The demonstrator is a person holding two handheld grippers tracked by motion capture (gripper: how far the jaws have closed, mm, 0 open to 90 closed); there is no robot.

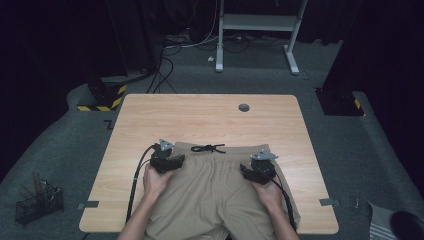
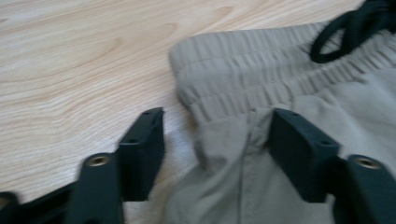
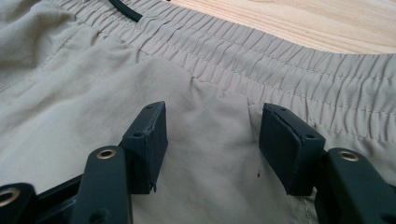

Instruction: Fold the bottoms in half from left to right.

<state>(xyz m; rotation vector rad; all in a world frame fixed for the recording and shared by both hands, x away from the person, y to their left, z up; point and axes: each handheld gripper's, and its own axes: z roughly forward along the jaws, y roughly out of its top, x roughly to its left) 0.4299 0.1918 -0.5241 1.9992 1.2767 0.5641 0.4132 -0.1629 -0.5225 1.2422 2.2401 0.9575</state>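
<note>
Khaki shorts (image 1: 215, 190) lie flat on the wooden table (image 1: 200, 117), waistband away from the person, with a black drawstring (image 1: 208, 148) tied at its middle. My left gripper (image 1: 172, 161) sits at the waistband's left corner. In the left gripper view its jaws (image 2: 217, 140) stand apart: one pad (image 2: 144, 149) rests on bare wood, the other (image 2: 299, 149) on the cloth, with a raised fold of the shorts (image 2: 229, 140) between them. My right gripper (image 1: 252, 171) rests on the right side just below the waistband (image 3: 261, 60), jaws (image 3: 212, 140) open over a slight pucker of fabric.
The table's far half is bare wood with a round cable hole (image 1: 244, 107). On the floor stand a wire basket (image 1: 39, 202) at the left, a yellow-and-black striped base (image 1: 102, 97), and a white frame (image 1: 257, 22) beyond the table. The shorts' legs hang over the near edge.
</note>
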